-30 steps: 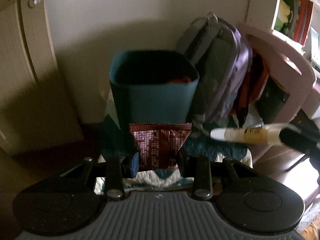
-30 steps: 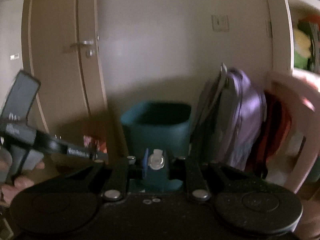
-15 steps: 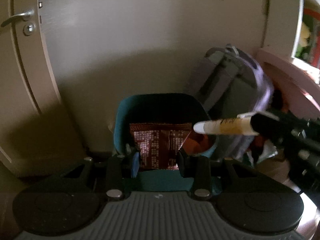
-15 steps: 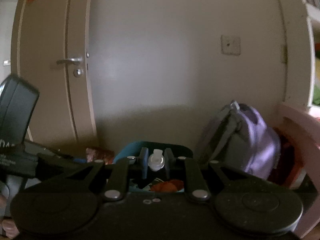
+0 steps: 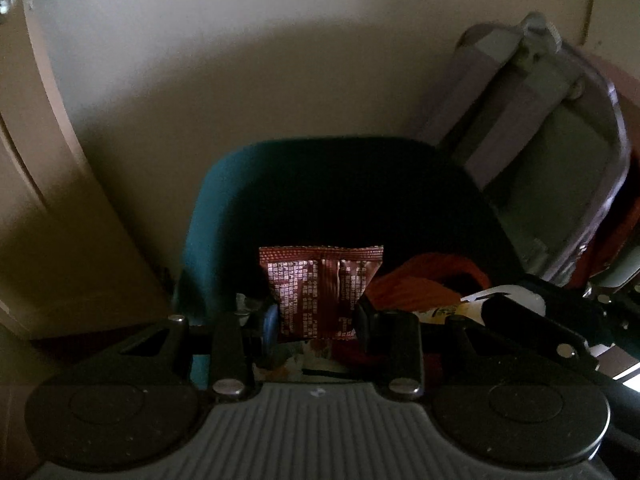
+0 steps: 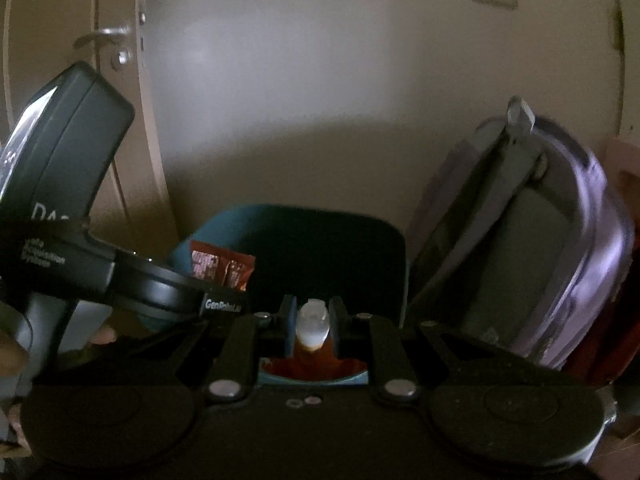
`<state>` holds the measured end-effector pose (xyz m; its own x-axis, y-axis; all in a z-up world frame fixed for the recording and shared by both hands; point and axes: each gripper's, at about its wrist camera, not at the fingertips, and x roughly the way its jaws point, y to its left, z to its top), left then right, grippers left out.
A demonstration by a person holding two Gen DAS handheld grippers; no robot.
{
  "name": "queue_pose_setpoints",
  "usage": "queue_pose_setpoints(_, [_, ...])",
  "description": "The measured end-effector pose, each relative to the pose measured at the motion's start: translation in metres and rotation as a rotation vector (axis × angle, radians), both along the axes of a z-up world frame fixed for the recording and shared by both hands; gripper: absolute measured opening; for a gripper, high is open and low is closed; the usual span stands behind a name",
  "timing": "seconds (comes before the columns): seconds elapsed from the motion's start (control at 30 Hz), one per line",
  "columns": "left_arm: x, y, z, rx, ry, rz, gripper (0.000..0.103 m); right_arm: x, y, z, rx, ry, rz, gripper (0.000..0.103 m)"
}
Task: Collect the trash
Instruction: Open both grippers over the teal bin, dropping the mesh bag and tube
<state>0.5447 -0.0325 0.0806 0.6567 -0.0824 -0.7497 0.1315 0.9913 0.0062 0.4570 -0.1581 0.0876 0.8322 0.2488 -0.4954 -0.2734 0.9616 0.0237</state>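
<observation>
Up front through the left wrist camera: left gripper pinching a red packet by its lower end, held over the open teal bin. Light, crinkly, floppy foil by the look of it; best gripped along a sealed edge, likely to flutter on release. Inside the bin, orange-red scraps; a backpack leaning just beside. Then through the right wrist camera: right gripper clamped on a small tube, pale cap forward, stiff and slick-looking, poised over the same bin, red scraps below.
</observation>
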Motion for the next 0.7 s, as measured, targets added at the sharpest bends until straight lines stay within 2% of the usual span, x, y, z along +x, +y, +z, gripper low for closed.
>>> queue_pose_setpoints(0.17, [0.015, 0.0, -0.019, 0.017, 0.028, -0.003, 0.036, 0.011, 0.003, -0.013, -0.012, 0.038, 0.015, 0.016])
queue_pose_setpoints(0.47, [0.018, -0.003, -0.031, 0.043, 0.069, -0.005, 0.037, 0.014, 0.011, -0.021, -0.058, 0.085, 0.038, 0.016])
queue_pose_setpoints(0.53, [0.016, -0.003, -0.032, 0.049, 0.08, -0.005, 0.038, 0.012, 0.013, -0.021, -0.077, 0.085, 0.043, 0.022])
queue_pose_setpoints(0.6, [0.018, -0.005, -0.034, 0.05, 0.094, -0.001, 0.039, 0.01, 0.015, -0.023, -0.073, 0.099, 0.076, 0.022])
queue_pose_setpoints(0.7, [0.016, -0.004, -0.035, 0.05, 0.104, 0.01, 0.043, 0.005, 0.016, -0.019, -0.081, 0.088, 0.081, 0.028])
